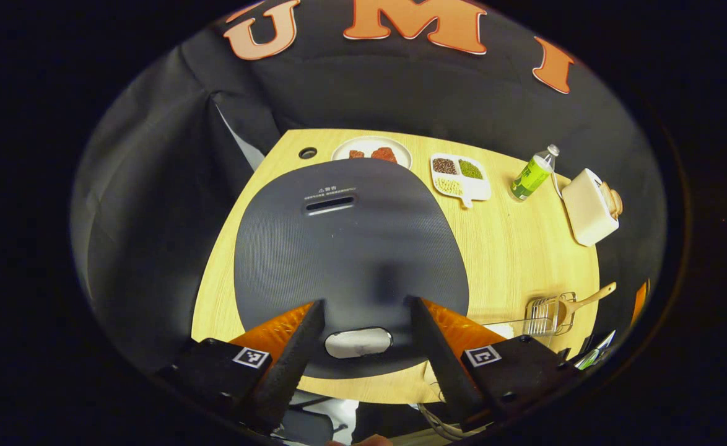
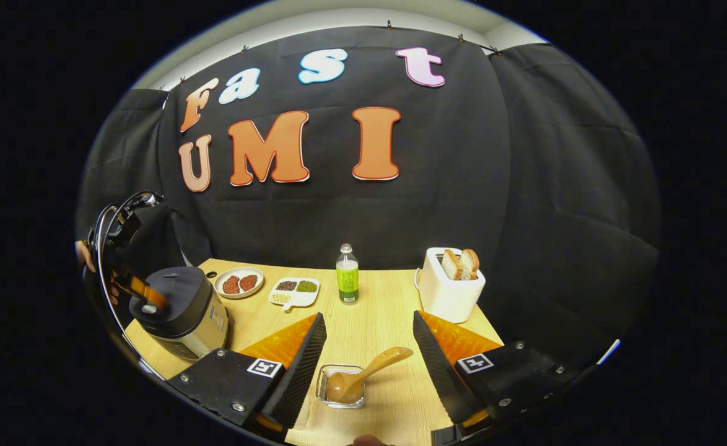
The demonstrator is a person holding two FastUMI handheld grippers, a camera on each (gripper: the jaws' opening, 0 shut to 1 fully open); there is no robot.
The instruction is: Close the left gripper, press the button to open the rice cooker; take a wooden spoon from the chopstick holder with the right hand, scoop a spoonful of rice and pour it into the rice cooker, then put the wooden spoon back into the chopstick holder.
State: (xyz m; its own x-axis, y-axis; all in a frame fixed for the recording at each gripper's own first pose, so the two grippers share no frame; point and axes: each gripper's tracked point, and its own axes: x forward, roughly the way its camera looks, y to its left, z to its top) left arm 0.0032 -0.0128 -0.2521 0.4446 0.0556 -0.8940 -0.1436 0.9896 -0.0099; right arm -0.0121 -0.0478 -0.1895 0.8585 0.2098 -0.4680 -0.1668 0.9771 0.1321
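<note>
Hovering jaws apart: left gripper [image 1: 363,331] over rice cooker [image 1: 351,248], right gripper [image 2: 368,347] above wooden spoon [image 2: 363,375].

L cam looks down close over rice cooker [image 1: 345,248]; R cam farther, level; both share table [image 2: 376,322].

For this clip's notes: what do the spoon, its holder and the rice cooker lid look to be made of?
Spoon: wood, by its tan colour and matte sheen.
Holder: clear, with glossy edges and the spoon showing through its wall in the right gripper view; glass or acrylic, hard to tell which.
Rice cooker lid: dark grey, matte, finely ribbed, probably moulded plastic.
</note>
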